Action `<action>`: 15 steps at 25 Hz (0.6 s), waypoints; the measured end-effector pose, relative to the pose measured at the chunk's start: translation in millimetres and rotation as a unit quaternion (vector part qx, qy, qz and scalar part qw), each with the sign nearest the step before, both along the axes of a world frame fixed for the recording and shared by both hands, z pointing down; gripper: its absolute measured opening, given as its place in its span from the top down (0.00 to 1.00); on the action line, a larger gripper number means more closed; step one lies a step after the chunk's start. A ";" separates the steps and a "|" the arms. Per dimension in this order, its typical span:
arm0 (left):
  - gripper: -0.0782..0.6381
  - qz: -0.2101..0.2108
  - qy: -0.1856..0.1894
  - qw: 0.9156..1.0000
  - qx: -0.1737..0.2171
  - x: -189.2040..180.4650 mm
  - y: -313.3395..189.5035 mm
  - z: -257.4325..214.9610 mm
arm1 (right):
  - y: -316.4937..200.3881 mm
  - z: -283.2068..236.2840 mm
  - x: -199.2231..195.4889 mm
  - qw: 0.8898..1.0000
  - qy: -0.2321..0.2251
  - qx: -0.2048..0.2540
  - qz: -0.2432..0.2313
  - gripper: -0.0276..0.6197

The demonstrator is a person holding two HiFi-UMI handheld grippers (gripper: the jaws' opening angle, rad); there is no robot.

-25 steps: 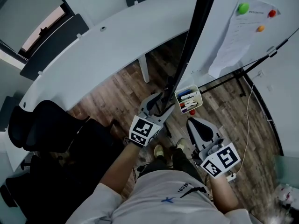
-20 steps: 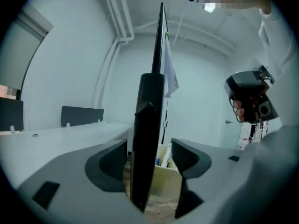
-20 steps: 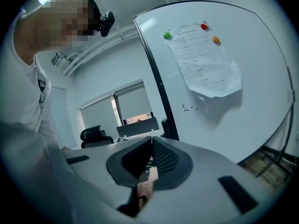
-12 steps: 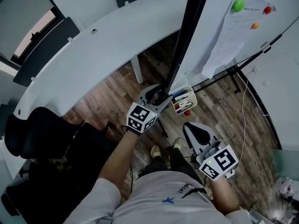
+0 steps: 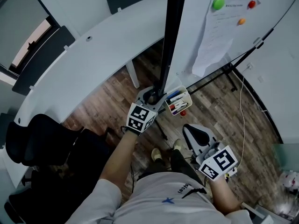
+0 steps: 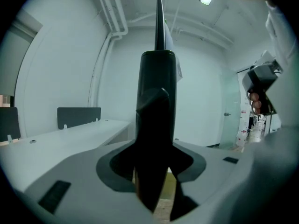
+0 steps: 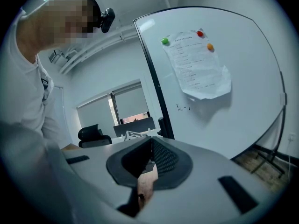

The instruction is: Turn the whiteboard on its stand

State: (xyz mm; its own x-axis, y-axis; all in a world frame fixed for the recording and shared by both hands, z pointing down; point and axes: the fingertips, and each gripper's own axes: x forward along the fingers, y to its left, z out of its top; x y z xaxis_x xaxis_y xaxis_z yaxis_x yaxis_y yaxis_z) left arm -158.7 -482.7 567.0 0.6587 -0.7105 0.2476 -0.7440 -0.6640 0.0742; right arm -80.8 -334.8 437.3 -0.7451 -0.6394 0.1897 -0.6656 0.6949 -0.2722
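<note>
The whiteboard point(image 5: 191, 41) stands on its stand, and its black side frame point(image 5: 168, 41) runs down the middle of the head view. A sheet of paper point(image 5: 212, 31) hangs on it under coloured magnets. My left gripper point(image 5: 152, 96) sits at the frame's lower end, beside the pen tray point(image 5: 176, 101). In the left gripper view the black frame point(image 6: 156, 101) stands between the jaws of the left gripper point(image 6: 156, 171). They are closing, with thin slits still showing beside the frame. My right gripper point(image 5: 189, 129) hangs lower right, shut and empty. The right gripper point(image 7: 150, 143) faces the whiteboard point(image 7: 243, 45).
A long curved white desk point(image 5: 93, 50) runs behind the board to the left. A black office chair point(image 5: 32, 139) stands at the lower left. The stand's black legs point(image 5: 219, 76) and a white cable point(image 5: 243, 111) cross the wooden floor on the right. The person's feet point(image 5: 166, 153) are below the grippers.
The board's black edge has swung left and stands more upright in the head view. My left gripper has moved up onto that edge. The right gripper has hardly moved.
</note>
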 end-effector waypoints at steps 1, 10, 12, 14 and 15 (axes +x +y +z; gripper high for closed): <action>0.63 0.000 -0.001 1.000 -0.002 0.1 1.9 -0.6 | -0.4 -0.9 0.2 1.000 0.000 -0.001 0.002 0.94; 0.63 -0.006 -0.001 1.000 -0.012 -2.9 29.0 -7.1 | -2.0 -9.4 -6.4 1.000 -0.001 -0.008 0.021 0.94; 0.63 -0.010 -0.001 1.000 -0.014 -5.3 36.8 -10.0 | 2.3 -12.3 -8.0 1.000 -0.001 -0.010 0.022 0.94; 0.63 -0.015 -0.001 1.000 -0.016 -1.4 53.3 -8.1 | 15.0 -10.5 -0.9 1.000 -0.002 -0.008 0.022 0.94; 0.63 -0.017 -0.002 1.000 -0.016 2.3 63.6 -5.8 | 22.7 -8.3 5.2 1.000 -0.004 -0.006 0.022 0.94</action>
State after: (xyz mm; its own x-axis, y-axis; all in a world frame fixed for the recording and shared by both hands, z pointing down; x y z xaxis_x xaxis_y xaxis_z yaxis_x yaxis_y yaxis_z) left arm -156.4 -419.1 561.2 0.6326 -0.7249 0.2726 -0.7671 -0.6350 0.0917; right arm -75.6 -312.1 429.1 -0.7183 -0.6686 0.1924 -0.6928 0.6619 -0.2862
